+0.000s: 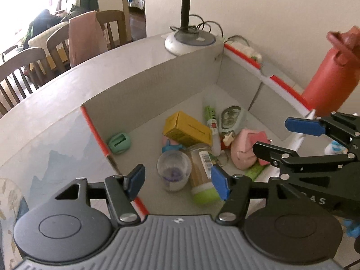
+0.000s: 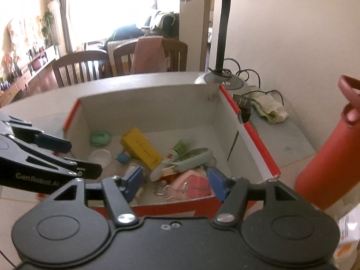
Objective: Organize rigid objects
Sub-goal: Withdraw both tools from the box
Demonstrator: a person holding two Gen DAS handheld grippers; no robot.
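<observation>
Both grippers are empty. My left gripper [image 1: 177,180] has its jaws wide apart, hovering over the near edge of the box [image 2: 144,103], above the clear cup [image 1: 173,171] and green-lidded jar [image 1: 201,175]. My right gripper [image 2: 174,180] is equally wide, at the near wall over the pink pouch [image 2: 193,184]. Small items are already piled in the box: yellow carton [image 2: 141,148], green tube [image 2: 180,146]. The red bottle [image 2: 330,157] stands upright outside, right of the box by the wall; likely next, since it's the one loose rigid item and I'm open for a grab.
</observation>
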